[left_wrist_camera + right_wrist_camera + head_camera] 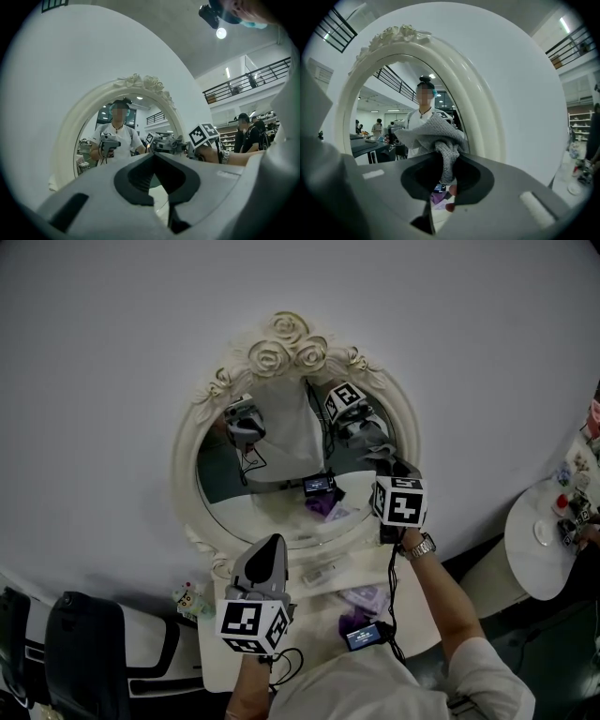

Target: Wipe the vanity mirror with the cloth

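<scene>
the right gripper's (446,165) two fingers were pinched on a grey cloth (433,133). one fold hung down between them and the rest was bunched up just past the tips. in the head view the cloth (382,455) sat at the right side of the mirror (281,442), close to the inner edge of its frame (187,460). whether the cloth actually pressed on the glass could not be made out. behind the fingers came the marker cube, then a hand with a wristwatch (419,547) on a bare forearm reaching in from the near right.

the left gripper's (154,154) fingers were pressed together at the tips with nothing between them. it pointed at the lower part of the mirror from the near left, well apart from the cloth and nearer to the person than the right gripper (387,468). in the head view its tip (274,541) lay over the bottom of the frame.

the mirror was oval, with a cream carved frame topped by roses, and it stood at the far side of a cream table (319,594) against a white wall. its glass showed both grippers and the person holding them. purple things (361,601) and a small lit screen (364,636) lay on the table near the person. a round white table (530,554) stood off to the far right.
</scene>
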`<act>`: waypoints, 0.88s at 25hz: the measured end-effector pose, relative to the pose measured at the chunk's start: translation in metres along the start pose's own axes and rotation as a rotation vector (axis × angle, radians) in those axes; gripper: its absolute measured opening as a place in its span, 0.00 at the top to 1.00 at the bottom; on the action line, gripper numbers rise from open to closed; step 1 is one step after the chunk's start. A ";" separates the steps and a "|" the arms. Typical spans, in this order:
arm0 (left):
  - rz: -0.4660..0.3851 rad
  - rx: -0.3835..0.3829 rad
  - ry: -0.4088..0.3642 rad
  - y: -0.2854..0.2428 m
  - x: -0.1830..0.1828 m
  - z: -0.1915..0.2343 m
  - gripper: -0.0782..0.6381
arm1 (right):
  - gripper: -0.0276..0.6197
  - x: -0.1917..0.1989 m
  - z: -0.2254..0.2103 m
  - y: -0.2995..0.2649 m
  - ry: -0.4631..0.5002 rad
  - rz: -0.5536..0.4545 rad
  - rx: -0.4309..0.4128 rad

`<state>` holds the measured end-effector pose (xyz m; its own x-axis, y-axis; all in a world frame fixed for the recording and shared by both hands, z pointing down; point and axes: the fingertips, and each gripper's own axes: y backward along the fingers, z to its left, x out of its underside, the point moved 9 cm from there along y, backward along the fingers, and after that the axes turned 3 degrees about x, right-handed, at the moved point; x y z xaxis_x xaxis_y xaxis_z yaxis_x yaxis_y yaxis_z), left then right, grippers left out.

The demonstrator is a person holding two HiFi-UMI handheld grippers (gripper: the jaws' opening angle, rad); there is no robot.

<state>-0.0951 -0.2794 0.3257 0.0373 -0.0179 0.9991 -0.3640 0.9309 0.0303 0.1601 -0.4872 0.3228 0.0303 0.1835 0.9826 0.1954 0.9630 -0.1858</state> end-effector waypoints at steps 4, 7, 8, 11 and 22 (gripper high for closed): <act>0.007 -0.019 -0.007 0.013 0.000 0.014 0.89 | 0.86 0.005 0.035 0.007 -0.015 -0.025 -0.067; 0.010 -0.043 -0.011 0.029 -0.001 0.027 0.89 | 0.85 0.010 0.084 0.014 0.044 -0.050 -0.139; 0.010 -0.061 -0.012 0.036 -0.001 0.033 0.89 | 0.85 0.012 0.105 0.016 0.060 -0.060 -0.175; 0.005 -0.129 -0.015 0.063 -0.003 0.051 0.89 | 0.85 0.018 0.169 0.019 0.100 -0.077 -0.286; 0.007 -0.363 0.002 0.159 0.004 0.103 0.89 | 0.85 0.049 0.317 0.016 0.090 0.032 -0.535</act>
<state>-0.2487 -0.1690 0.3369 0.0375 -0.0106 0.9992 -0.0103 0.9999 0.0109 -0.1456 -0.4001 0.3657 0.1231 0.1708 0.9776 0.6641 0.7178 -0.2090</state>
